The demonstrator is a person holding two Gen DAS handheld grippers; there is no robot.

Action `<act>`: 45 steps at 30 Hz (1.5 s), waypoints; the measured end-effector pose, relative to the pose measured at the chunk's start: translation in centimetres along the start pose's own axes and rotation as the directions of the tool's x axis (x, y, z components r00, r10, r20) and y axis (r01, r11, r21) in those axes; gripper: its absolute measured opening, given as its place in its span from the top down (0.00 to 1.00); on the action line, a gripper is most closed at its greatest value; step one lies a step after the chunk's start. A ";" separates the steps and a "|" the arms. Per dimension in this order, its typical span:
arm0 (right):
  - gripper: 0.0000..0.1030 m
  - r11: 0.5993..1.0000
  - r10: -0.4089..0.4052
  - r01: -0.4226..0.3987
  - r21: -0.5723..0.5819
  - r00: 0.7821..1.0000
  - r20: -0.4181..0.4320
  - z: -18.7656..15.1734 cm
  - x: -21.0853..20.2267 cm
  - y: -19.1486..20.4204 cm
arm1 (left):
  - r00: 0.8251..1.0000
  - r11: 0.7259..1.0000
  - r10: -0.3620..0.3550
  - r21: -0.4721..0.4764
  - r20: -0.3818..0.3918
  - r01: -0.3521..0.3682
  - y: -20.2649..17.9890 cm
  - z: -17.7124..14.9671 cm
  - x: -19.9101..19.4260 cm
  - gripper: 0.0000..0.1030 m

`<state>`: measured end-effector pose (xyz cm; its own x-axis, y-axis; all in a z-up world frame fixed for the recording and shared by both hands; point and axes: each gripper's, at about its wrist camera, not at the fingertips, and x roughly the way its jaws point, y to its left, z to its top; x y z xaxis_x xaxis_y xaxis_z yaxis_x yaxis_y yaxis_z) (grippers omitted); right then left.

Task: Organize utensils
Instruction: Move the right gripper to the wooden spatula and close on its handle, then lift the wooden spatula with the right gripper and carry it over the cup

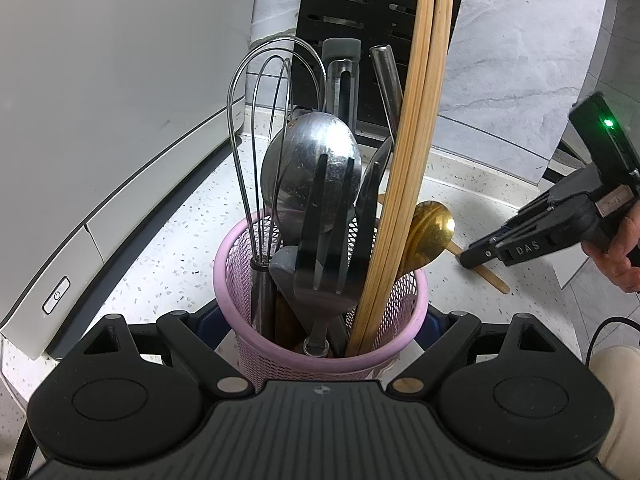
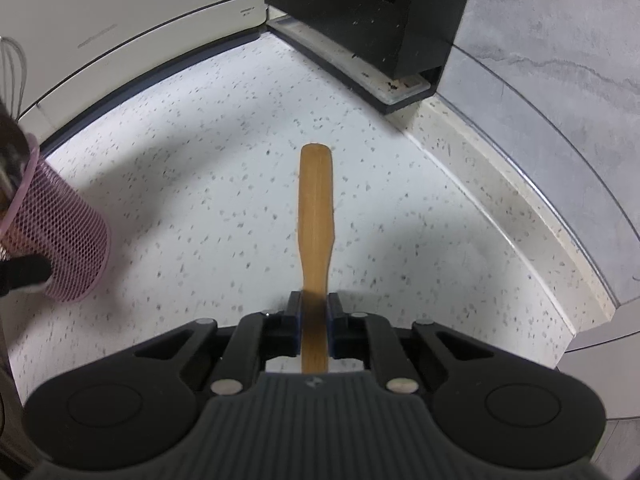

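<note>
1 pink basket (image 1: 320,344), approx 9 utensils; L gripper (image 1: 320,320) clamps its sides. R gripper (image 2: 314,320) shut on 1 wooden spatula (image 2: 316,208); open counter (image 2: 200,200) far-left.

The left gripper (image 1: 320,322) clamps the pink basket (image 1: 248,276), while the right gripper (image 2: 314,312), angled steeply down, pinches a wooden spatula (image 2: 316,200).

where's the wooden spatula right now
The wooden spatula lies flat on the speckled counter, its handle pinched in the right gripper, to the right of the pink basket.
</note>
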<state>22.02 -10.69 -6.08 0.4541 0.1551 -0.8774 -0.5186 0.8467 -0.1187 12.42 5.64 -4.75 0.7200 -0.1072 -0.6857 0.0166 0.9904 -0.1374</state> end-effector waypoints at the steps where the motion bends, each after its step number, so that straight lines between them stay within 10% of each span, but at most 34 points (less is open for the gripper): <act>1: 0.92 1.000 0.001 -0.001 -0.004 1.000 -0.004 -0.3 -0.2 0.1 | 1.000 1.000 -0.001 0.001 -0.001 0.001 0.0 0.0 -0.1 0.00; 34: 0.92 0.987 -0.015 -0.002 -0.162 0.994 -0.107 -10.3 -5.0 -1.5 | 1.000 1.000 -0.001 0.010 -0.014 0.002 -1.4 -0.9 -0.8 0.00; 45: 0.80 0.997 0.083 -0.083 0.010 0.996 -0.043 -11.9 -7.5 -4.9 | 1.000 1.000 -0.003 0.013 -0.014 0.003 -1.5 -0.8 -0.6 0.00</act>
<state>12.50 -22.04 -4.51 0.3777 0.2026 -0.9035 -0.5474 0.8359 -0.0413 11.35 4.17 -4.69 0.7105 -0.1109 -0.6949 0.0273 0.9911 -0.1302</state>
